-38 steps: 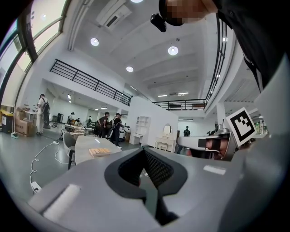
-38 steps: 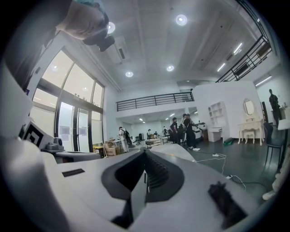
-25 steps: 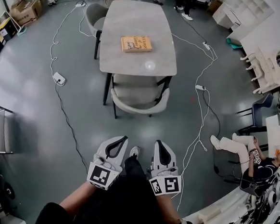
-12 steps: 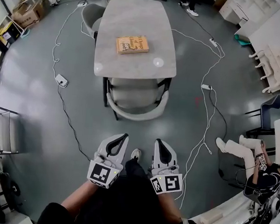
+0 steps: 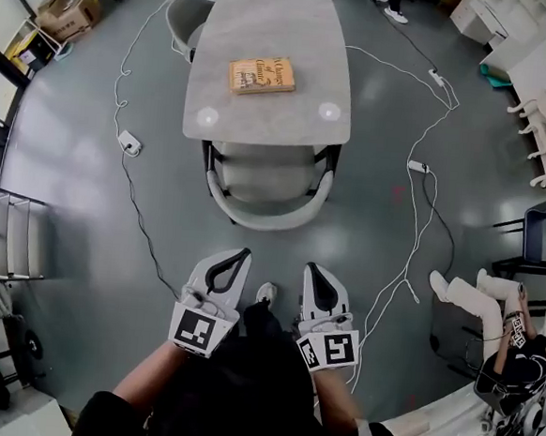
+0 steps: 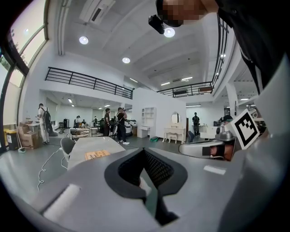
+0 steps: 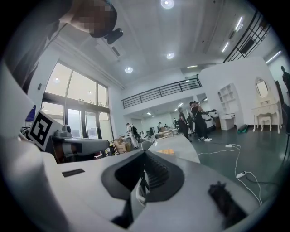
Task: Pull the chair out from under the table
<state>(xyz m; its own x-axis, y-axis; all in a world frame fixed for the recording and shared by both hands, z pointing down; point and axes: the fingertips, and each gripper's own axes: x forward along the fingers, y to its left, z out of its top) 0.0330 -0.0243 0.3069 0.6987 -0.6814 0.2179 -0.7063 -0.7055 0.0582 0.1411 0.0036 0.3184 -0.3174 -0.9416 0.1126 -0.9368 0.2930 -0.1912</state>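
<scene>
A grey upholstered chair with a curved backrest and dark legs stands tucked at the near end of the grey table in the head view. My left gripper and right gripper hang side by side below the chair, a stretch of floor short of its backrest, both shut and holding nothing. In the left gripper view the left gripper has its jaws together, with the table far ahead. The right gripper looks the same in its own view.
A brown book lies on the table. A second grey chair stands at the table's far left corner. White cables and power strips trail over the floor on both sides. A person sits at the right. A rack stands left.
The table and chair have drawn closer in the head view, sliding down toward both grippers. Both grippers stay shut and side by side.
</scene>
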